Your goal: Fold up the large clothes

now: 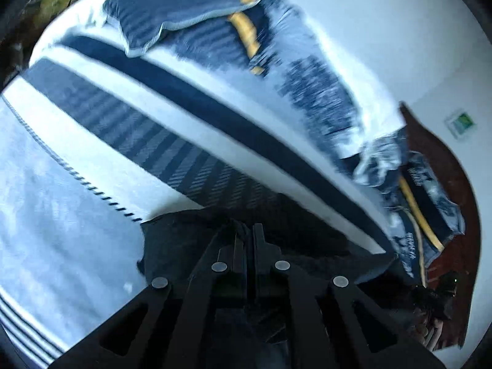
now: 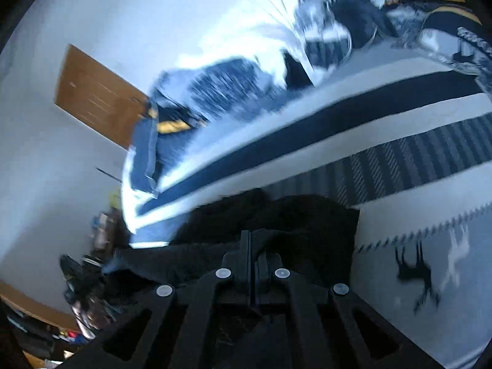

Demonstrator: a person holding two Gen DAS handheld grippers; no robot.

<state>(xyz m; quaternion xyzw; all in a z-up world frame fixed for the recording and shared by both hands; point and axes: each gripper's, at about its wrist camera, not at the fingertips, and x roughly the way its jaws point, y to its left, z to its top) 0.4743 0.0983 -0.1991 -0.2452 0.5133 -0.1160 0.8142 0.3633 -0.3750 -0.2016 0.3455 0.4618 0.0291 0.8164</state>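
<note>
The left gripper [image 1: 248, 230] has its fingers pressed together on a bunch of the black garment [image 1: 184, 240], which lies at the near edge of the bed over a striped blanket [image 1: 147, 141]. A navy pillow [image 1: 181, 9] and a blue-and-yellow cloth [image 1: 430, 215] lie at the bed's far side. The right gripper [image 2: 251, 240] is likewise clamped tight on the garment [image 2: 292, 215], dark folds heaped just beyond its fingers. A brown door [image 2: 95, 95] shows on the white wall, and both views are smeared.
</note>
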